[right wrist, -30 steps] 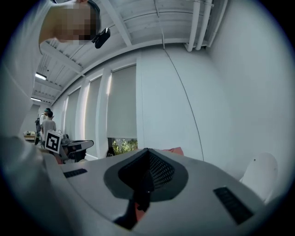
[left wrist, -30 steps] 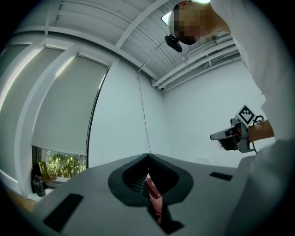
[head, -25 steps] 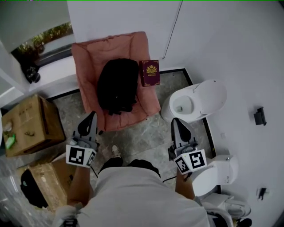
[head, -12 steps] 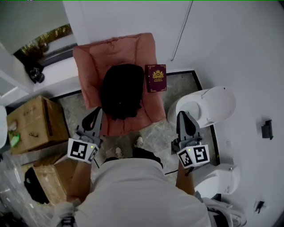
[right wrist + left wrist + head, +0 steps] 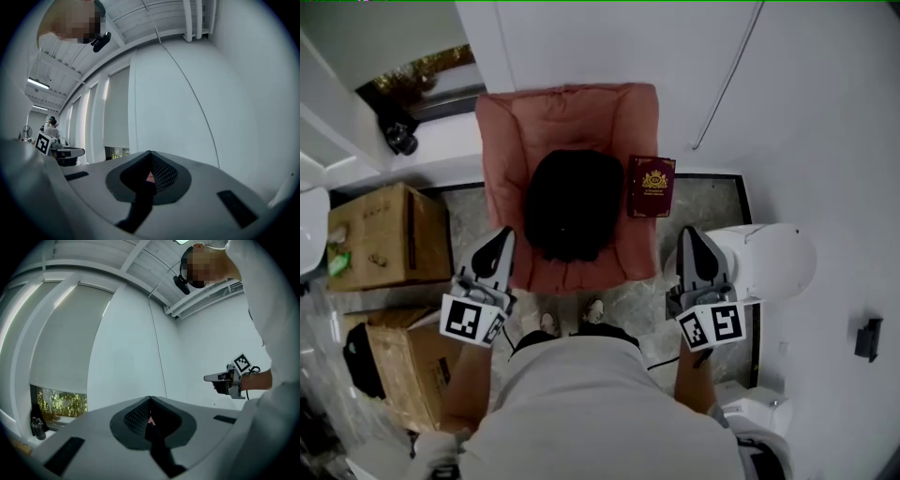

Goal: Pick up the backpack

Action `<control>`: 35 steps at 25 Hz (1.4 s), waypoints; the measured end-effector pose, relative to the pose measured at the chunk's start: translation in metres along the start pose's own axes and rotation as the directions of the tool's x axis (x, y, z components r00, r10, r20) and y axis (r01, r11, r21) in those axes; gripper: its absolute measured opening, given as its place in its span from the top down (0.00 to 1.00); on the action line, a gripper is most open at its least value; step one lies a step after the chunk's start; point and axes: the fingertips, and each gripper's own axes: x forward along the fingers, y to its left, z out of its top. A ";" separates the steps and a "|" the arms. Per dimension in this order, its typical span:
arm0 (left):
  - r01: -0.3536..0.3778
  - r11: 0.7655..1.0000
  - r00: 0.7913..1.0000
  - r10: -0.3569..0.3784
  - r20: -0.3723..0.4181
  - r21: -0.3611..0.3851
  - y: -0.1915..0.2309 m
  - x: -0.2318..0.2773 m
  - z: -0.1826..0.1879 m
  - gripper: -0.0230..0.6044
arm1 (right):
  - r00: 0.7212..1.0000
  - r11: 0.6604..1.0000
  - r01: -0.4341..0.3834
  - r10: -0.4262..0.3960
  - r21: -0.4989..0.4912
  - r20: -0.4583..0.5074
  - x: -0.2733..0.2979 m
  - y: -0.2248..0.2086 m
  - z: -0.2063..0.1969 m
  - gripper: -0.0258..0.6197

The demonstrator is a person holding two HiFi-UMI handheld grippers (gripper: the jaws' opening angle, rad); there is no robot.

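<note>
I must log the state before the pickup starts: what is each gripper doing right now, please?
Left gripper: closed, jaws together, holding nothing.
Right gripper: closed, jaws together, holding nothing.

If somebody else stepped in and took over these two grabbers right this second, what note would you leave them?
Left gripper: jaws shut, empty, near the chair's front.
Right gripper: jaws shut, empty, near the chair's front.
Backpack: black, lying on the seat of the pink armchair. A red book lies at its right.
Done: nothing gripped yet.
Left: open the jaws, reach in, grip the backpack and lift it.
</note>
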 end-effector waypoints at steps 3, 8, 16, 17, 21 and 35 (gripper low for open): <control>-0.031 1.000 0.999 0.031 -0.021 -0.002 0.008 0.005 -0.007 0.94 | 0.998 0.999 -0.036 0.036 0.006 -0.047 0.013 -0.003 -0.014 0.93; -0.020 0.999 0.999 0.018 -0.043 -0.031 0.017 0.009 -0.026 0.94 | 0.990 0.996 -0.092 0.092 0.008 -0.104 0.037 0.007 -0.031 0.93; 0.061 0.988 0.996 -0.069 -0.052 -0.144 0.031 0.044 -0.087 0.93 | 0.975 0.988 -0.157 0.152 -0.017 -0.161 0.061 0.032 -0.055 0.93; 0.060 0.986 0.996 -0.069 -0.055 -0.152 0.033 0.048 -0.093 0.93 | 0.973 0.987 -0.160 0.154 -0.021 -0.170 0.060 0.034 -0.059 0.93; 0.055 0.979 0.994 -0.071 -0.077 -0.198 0.041 0.062 -0.121 0.93 | 0.967 0.986 -0.164 0.157 -0.019 -0.203 0.054 0.035 -0.077 0.93; 0.092 0.952 0.978 -0.141 -0.152 -0.290 0.061 0.127 -0.213 0.77 | 0.940 0.983 -0.174 0.185 0.063 -0.287 0.057 0.017 -0.169 0.93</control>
